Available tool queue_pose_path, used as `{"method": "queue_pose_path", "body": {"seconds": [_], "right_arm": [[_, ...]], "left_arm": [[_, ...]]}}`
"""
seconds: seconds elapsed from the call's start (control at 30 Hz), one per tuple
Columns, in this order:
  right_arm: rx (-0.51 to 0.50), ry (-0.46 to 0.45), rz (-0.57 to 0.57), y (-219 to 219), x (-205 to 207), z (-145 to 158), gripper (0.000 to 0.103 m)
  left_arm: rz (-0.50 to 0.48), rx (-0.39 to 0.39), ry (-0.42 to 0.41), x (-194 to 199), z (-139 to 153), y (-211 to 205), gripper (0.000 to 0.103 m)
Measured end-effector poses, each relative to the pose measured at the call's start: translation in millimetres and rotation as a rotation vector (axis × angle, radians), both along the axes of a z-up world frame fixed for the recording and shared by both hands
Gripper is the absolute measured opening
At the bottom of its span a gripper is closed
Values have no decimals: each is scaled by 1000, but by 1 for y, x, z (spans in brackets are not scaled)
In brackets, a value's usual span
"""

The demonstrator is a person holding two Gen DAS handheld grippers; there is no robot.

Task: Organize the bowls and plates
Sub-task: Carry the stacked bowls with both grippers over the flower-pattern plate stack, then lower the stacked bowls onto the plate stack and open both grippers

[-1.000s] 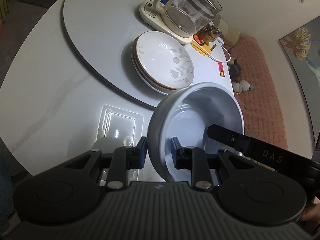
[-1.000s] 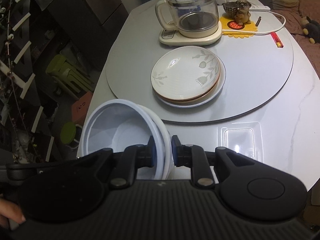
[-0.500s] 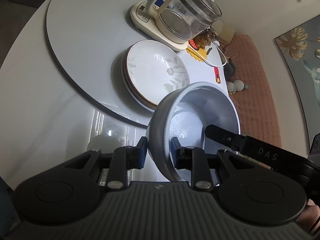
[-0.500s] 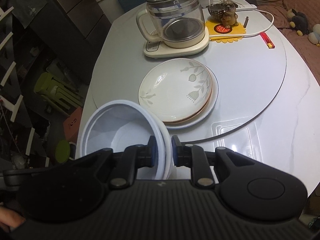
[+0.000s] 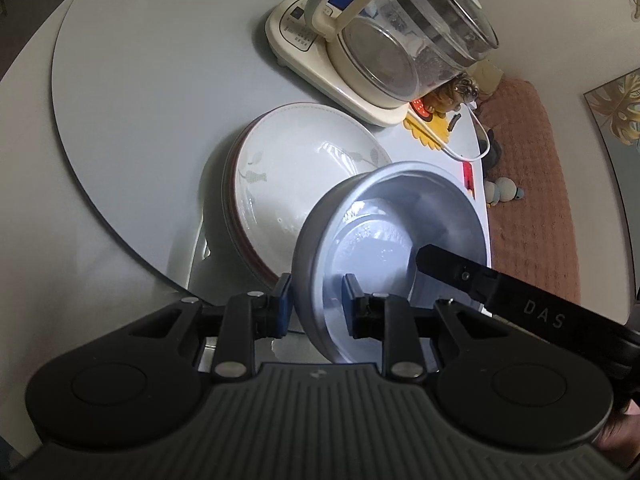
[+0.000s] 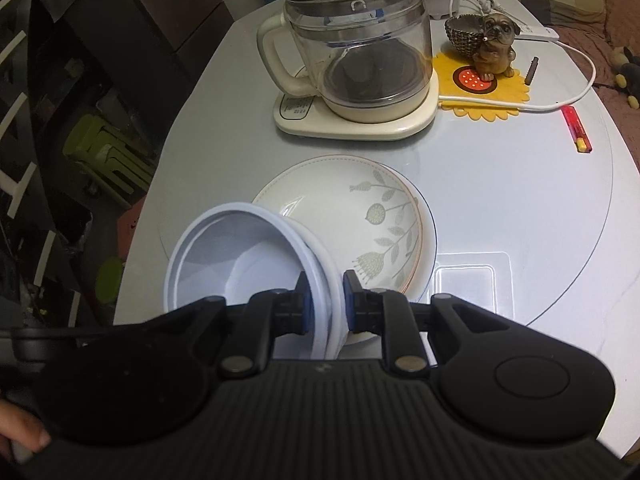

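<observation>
Both grippers carry the same white bowls [image 6: 240, 256]; looks like two nested, double rim visible on the right side; left gripper [image 5: 316, 304] has its jaws pinching the bowls' left wall, right gripper [image 6: 324, 300] has its jaws pinching the right rim; opposite-side grip presumably to keep the load level and stop the nested pair from tipping or sliding apart.

Bowls are held off the tabletop [image 6: 500, 208], over the near-left edge of the plate stack [image 6: 352, 220]; whether they touch it I cannot tell; the other gripper's black finger crosses the bowl interior in the left wrist view, confirming a two-handed hold.

Plate stack: leaf-pattern plate on top, at least two more under it, sitting on the round turntable [image 5: 140, 100]; likely the collection point, so my read is the bowls go down on or beside it.

Glass kettle [image 6: 352, 52] on its base sits just beyond the stack; dog figurine [image 6: 494, 48] on a yellow mat [image 6: 484, 92] far right; a clear plastic lid [image 6: 472, 284] lies flat near the stack's right edge.

Risk: thin rims in a pinch grip; uneven lowering could twist the bowls out; kettle is close enough to limit far-side clearance.
</observation>
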State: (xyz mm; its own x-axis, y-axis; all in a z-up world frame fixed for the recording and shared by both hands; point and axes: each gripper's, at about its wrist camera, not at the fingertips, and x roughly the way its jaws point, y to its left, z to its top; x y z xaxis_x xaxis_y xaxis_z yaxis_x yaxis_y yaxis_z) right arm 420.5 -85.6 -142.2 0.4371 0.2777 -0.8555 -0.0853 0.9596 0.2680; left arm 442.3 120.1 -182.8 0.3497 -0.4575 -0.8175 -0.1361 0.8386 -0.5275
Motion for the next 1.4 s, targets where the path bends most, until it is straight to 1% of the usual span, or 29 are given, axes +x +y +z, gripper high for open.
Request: {"method": "queue_pose_path", "body": {"seconds": [0.17,0.33,0.47,0.57,0.67,0.73,0.8,0.9,0.97,1.03,1.1,1.2,1.4], "right_arm": [[21,42,10,-7,25,-21,19],[33,76,8,-12,45,-38,19],[29,82,5,-15,58,-44,19],[31,92,2,-15,62,-49,19],[41,111,-7,-18,65,-56,19],[47,123,-11,-19,67,-61,19],[49,132,-12,-18,68,-63,19],[44,137,-15,-17,69,-64,21],[41,135,-15,-17,71,-62,21],[31,124,-14,-16,71,-58,21],[23,111,-15,-17,70,-53,22],[15,93,-22,-18,68,-45,22],[7,51,-32,-15,59,-26,22]], "left_arm": [[25,29,18,27,-13,-3,29],[46,34,37,50,-23,-5,29],[31,58,40,65,-29,-13,29],[14,86,42,72,-33,-18,29],[12,92,51,75,-37,-18,29],[16,90,71,77,-41,-17,29],[9,98,69,79,-42,-17,29],[2,108,75,81,-43,-19,32],[13,103,79,79,-42,-17,41],[21,107,68,77,-39,-16,48],[20,120,54,73,-33,-15,49],[19,118,37,67,-24,-11,50],[1,140,-16,53,4,-6,51]]}}
